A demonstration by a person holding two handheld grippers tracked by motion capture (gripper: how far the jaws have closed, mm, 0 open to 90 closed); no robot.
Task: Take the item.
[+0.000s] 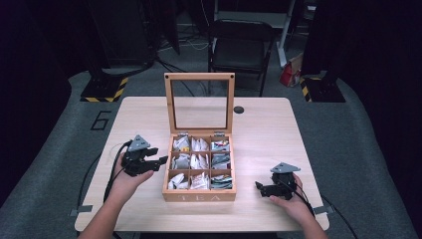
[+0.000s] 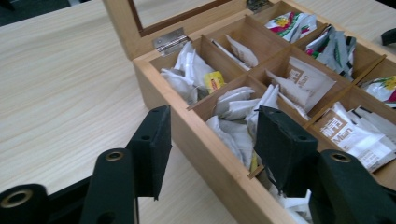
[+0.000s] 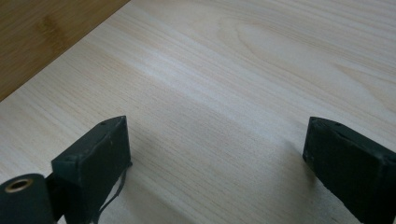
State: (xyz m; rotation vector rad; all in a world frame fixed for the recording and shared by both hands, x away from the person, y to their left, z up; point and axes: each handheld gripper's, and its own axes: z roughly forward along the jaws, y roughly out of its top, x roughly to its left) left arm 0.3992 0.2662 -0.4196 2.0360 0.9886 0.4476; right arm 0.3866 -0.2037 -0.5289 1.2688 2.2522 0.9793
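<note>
Pale wooden table (image 1: 268, 129) carries an open nine-compartment wooden tea box (image 2: 196, 140); the left claw (image 2: 210, 144), half-open and empty, straddles its left wall above light, crinkly white paper tea sachets (image 2: 233, 105), best pinched by an upper edge, while the right claw (image 3: 219, 154) rests wide.

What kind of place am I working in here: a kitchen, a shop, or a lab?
Most likely a lab or recording studio: dark surroundings, hazard-striped stand bases on grey carpet, floor cables, a folding chair, and one light wooden table bearing a tea box.
</note>
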